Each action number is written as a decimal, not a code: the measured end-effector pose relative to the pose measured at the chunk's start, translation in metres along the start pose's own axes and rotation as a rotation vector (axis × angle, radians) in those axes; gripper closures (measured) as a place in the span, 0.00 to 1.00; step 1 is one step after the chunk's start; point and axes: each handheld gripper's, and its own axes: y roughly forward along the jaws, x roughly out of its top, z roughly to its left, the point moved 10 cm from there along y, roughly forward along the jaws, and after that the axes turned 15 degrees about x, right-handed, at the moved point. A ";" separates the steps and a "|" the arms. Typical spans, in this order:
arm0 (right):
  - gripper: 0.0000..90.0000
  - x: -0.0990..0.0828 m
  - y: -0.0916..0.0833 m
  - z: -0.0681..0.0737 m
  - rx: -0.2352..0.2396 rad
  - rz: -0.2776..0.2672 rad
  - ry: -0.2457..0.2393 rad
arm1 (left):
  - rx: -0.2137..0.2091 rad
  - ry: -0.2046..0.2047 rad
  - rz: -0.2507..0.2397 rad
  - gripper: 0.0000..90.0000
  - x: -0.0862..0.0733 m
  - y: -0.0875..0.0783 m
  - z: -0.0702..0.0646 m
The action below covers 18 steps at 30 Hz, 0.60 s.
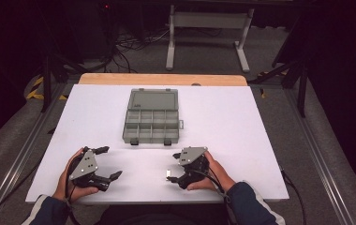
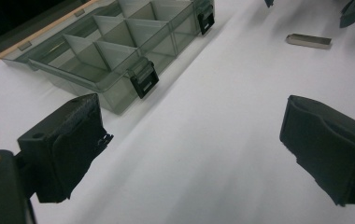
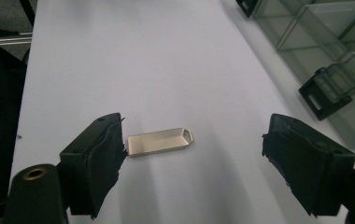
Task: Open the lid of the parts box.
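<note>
A small flat silver metal piece (image 3: 160, 141) lies on the white table top (image 1: 241, 140). My right gripper (image 3: 196, 147) stands open around it, with the piece close to the jaw at the left of the right gripper view and far from the other. From above, the right gripper (image 1: 173, 166) is at the front right of the table, by the metal piece (image 1: 169, 174). My left gripper (image 1: 110, 162) is at the front left, open, with nothing between its jaws (image 2: 192, 140). A grey see-through compartment box (image 1: 152, 117) lies open at the table's middle.
The box (image 2: 119, 42) has several dividers and two black latches on its near wall. The metal piece (image 2: 308, 40) lies off to the right of the box front. A wooden strip (image 1: 162, 78) borders the far edge. Cables and stand legs are on the floor beyond.
</note>
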 end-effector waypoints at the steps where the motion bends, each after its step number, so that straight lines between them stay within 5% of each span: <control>1: 0.23 -0.001 0.002 0.001 0.007 0.008 -0.004 | 0.000 0.000 0.000 0.08 0.000 0.000 0.000; 9: 0.26 -0.007 0.015 0.007 0.070 0.051 -0.008 | -0.007 -0.016 0.002 0.07 -0.004 -0.007 0.001; 18: 0.37 -0.006 0.018 0.006 0.139 0.040 0.010 | -0.008 -0.025 0.006 0.06 -0.007 -0.009 0.003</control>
